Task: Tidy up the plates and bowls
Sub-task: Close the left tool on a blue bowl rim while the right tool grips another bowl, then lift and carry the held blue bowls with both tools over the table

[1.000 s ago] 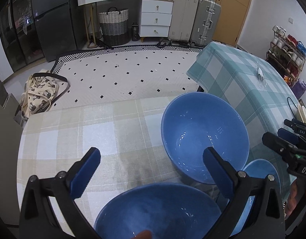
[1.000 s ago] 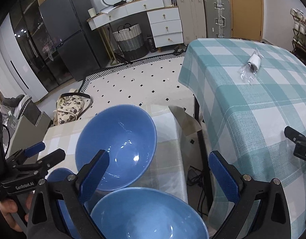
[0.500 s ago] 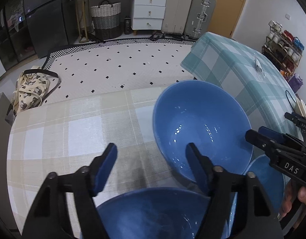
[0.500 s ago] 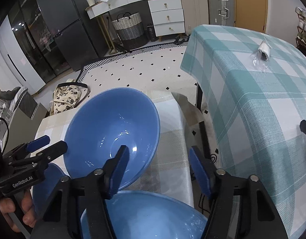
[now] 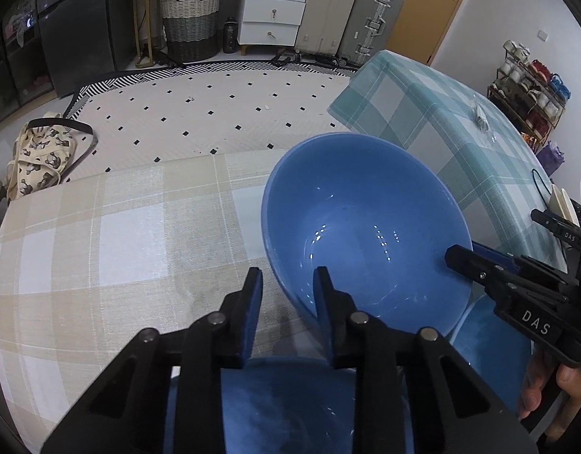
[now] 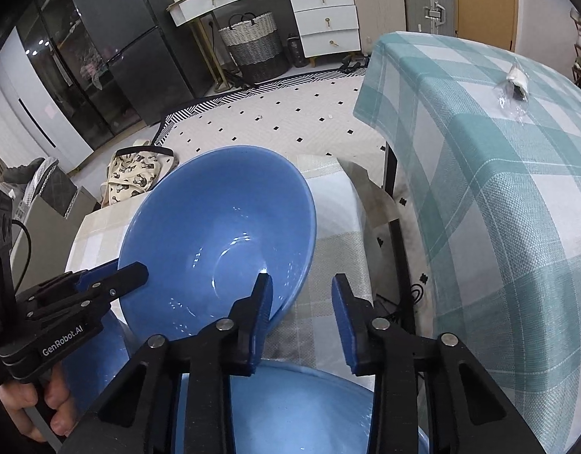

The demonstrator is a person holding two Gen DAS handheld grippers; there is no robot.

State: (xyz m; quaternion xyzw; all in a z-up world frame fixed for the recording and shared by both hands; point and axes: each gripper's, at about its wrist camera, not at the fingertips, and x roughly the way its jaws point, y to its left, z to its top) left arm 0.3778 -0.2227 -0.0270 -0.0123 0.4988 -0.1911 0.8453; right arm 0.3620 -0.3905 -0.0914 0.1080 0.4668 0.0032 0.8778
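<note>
**Both hand-held grippers clamped on one blue bowl's rim**

Your left hand-held gripper (image 5: 288,283) has just been closing, and the rim of the large blue glazed bowl (image 5: 366,234) stands between its blue pads. One finger is inside the bowl at 1 o'clock and the other is outside at 11 o'clock. Seen from the right wrist camera, the pads are clenched on the rim at the bowl's 8 o'clock edge.

Your right hand-held gripper (image 6: 299,287) has also just been closing. It grasps the same bowl across from the left one, at the 5 o'clock edge in its own view, with its left finger inside the bowl and its right finger outside. From the left wrist camera its black finger lies over the inner wall and its blue pad sits behind the rim.

The large blue glazed bowl sits over the beige checked tabletop (image 5: 120,246), its mouth tilted toward you. Whether its base touches the cloth, you cannot tell.

A second blue bowl (image 5: 290,408) lies at 6 o'clock, directly under your left gripper's fingers. A smaller blue dish (image 5: 491,352) shows at 4 o'clock, partly under the large bowl's edge.

A teal checked table (image 6: 498,189) stands just beside the tabletop at 2 o'clock in the right wrist view. It carries a small clear plastic packet (image 6: 513,87).
</note>
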